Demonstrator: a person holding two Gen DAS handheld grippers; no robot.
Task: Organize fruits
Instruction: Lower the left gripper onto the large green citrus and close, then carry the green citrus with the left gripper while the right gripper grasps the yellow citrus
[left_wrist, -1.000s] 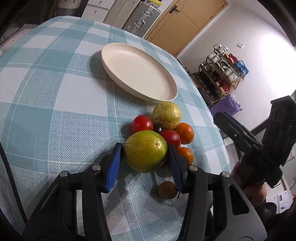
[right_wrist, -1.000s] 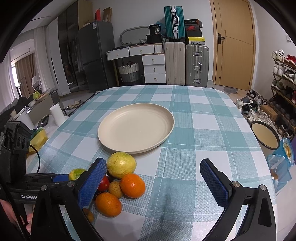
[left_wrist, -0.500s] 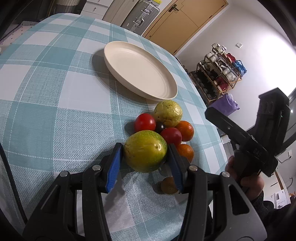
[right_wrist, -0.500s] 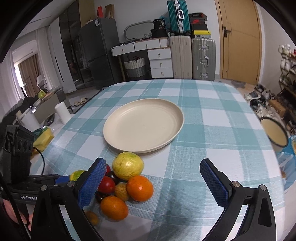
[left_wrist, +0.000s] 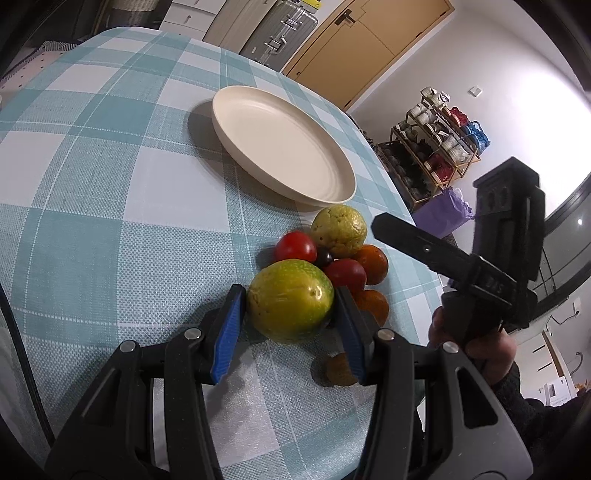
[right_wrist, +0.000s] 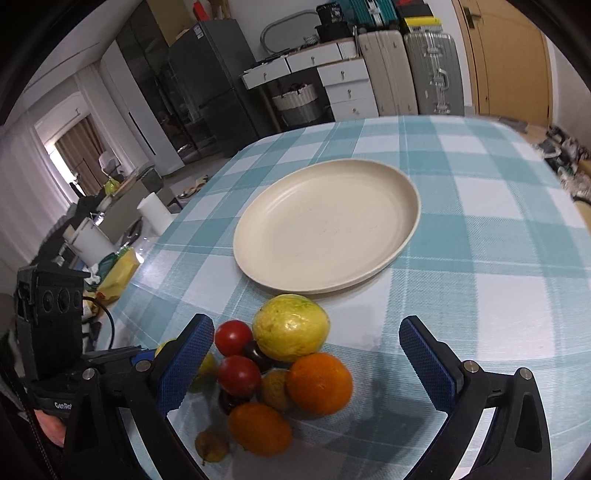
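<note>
My left gripper (left_wrist: 290, 315) is shut on a green-yellow round fruit (left_wrist: 290, 300) at the near side of a fruit pile on the checked tablecloth. The pile holds a yellow bumpy fruit (left_wrist: 339, 230) (right_wrist: 291, 326), two red tomatoes (left_wrist: 295, 246) (left_wrist: 345, 274), two oranges (right_wrist: 319, 384) (right_wrist: 259, 428), a dark small fruit (left_wrist: 324, 256) and a small brown fruit (left_wrist: 338, 367) (right_wrist: 211, 446). An empty cream plate (left_wrist: 280, 142) (right_wrist: 327, 225) lies just beyond the pile. My right gripper (right_wrist: 306, 360) is open, its jaws spread wide over the pile; it also shows in the left wrist view (left_wrist: 461, 266).
The round table with the teal checked cloth (right_wrist: 480, 229) drops off at its edges close to the pile. Suitcases (right_wrist: 432, 74), drawers and a fridge stand behind. A shoe rack (left_wrist: 436, 147) stands to the right.
My right gripper has moved forward and down over the fruit pile, staying open. My left gripper stays shut on the green-yellow fruit, with the view shifted slightly.
</note>
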